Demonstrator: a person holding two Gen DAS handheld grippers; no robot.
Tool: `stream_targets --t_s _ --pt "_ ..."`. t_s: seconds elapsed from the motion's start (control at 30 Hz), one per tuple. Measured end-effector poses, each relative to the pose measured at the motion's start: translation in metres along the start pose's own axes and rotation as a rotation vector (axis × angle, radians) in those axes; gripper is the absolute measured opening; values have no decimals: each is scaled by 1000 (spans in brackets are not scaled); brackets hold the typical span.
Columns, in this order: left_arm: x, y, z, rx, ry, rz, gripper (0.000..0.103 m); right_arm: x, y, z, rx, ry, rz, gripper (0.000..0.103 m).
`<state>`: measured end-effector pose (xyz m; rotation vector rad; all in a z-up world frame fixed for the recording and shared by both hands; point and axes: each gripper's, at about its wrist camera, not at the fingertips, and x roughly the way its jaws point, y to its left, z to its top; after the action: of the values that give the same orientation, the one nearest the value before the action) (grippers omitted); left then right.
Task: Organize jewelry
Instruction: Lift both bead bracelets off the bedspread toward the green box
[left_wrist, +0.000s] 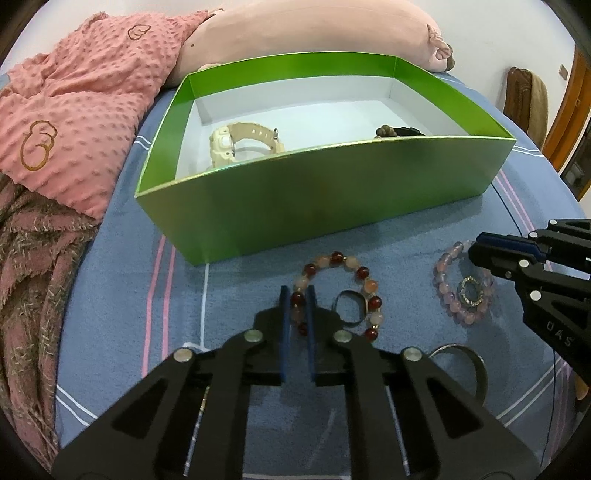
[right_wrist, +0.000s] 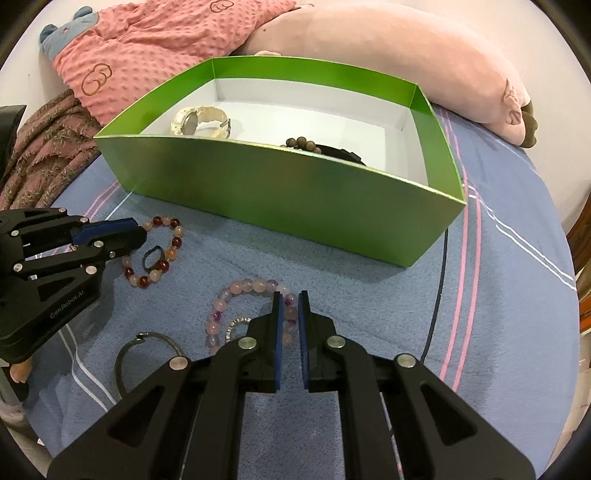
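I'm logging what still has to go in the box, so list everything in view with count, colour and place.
Box: 1, green outside, white inside, on the bed.
Watch: 1, cream, inside the box, left part.
Dark bead bracelet: 1, brown, inside the box, behind its near wall.
Red bead bracelet: 1, red and peach, on the bedsheet in front of the box.
Pink bead bracelet: 1, pink and lilac, on the bedsheet.
Dark ring: 1, inside the red bead bracelet.
Sparkly ring: 1, inside the pink bead bracelet.
Metal bangle: 1, silver, nearest the camera.
Bedsheet: 1, blue, striped.
Blanket: 1, pink.
Plush pillow: 1, pale pink, behind the box.
Left gripper: shut on the red bead bracelet.
Right gripper: shut on the pink bead bracelet.
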<state>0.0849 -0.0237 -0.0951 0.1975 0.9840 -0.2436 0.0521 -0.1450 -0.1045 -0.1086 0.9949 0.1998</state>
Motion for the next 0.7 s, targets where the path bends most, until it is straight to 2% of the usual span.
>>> stream_targets --t_s 0.13,0.23,0.43,0.57,0.7 --pt "-1 1 0 -4 -5 -2 8 1 -1 0 1 -1 2 8" --pt "-11 3 1 -14 -36 -12 8 -3 -3 0 20 -14 14 8" --pt "-39 6 4 -23 -153 -27 8 -33 -7 4 44 -107 56 8" --pt "-51 8 9 -34 -172 -26 8 -48 -11 7 61 -167 50 8" --pt "-76 8 15 -39 -183 -72 8 -59 -21 12 121 -177 122 8"
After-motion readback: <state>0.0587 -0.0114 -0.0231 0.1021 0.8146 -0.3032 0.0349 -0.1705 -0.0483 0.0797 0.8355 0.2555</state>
